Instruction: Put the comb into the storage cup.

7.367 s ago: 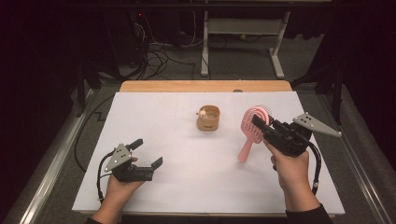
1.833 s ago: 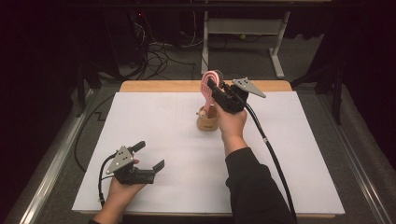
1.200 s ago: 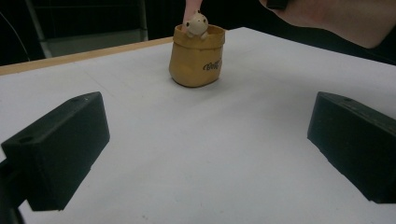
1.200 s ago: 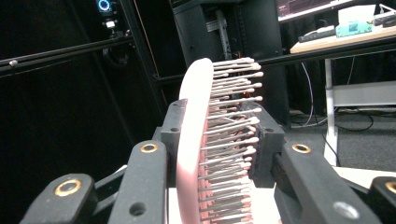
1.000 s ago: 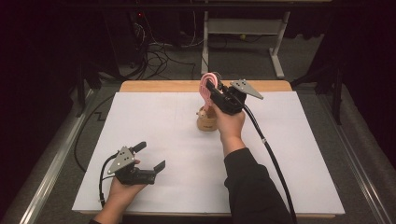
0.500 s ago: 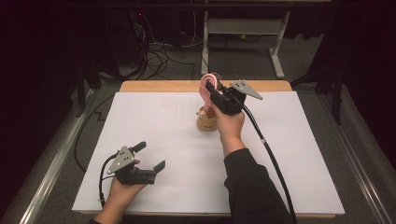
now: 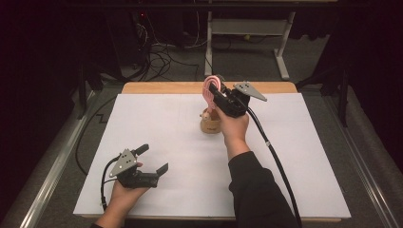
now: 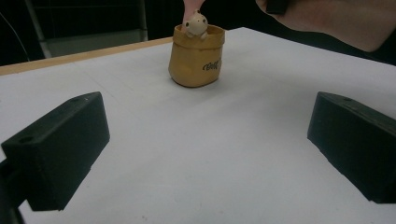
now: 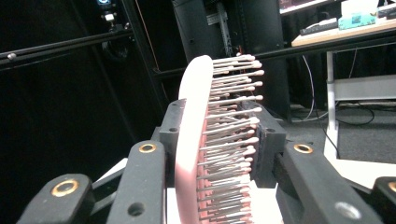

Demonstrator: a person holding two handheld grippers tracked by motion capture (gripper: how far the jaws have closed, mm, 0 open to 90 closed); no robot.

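A pink hairbrush [image 7: 209, 87] stands upright over a tan cup [image 7: 210, 125] at the far middle of the table. My right gripper [image 7: 214, 93] is shut on its head. In the right gripper view the jaws press the brush [image 9: 194, 140] from back and bristle side. The handle [image 8: 190, 6] reaches down into the cup [image 8: 196, 63], behind a small cream animal figure [image 8: 196, 24] on the rim. My left gripper [image 7: 153, 158] rests near the front left, open, with nothing between its jaws. It [image 8: 205, 154] faces the cup.
A white sheet [image 7: 157, 123] covers the table, with a wooden edge [image 7: 161, 87] at the far side. Cables [image 7: 161, 57] and a metal desk frame [image 7: 247, 28] lie on the floor beyond. The right gripper's cable [image 7: 275, 156] trails toward the front right.
Seven seconds ago the brush lay on the table's right under my right gripper; now it is held upright over the cup. In the last second nothing moved. The left gripper stayed put.
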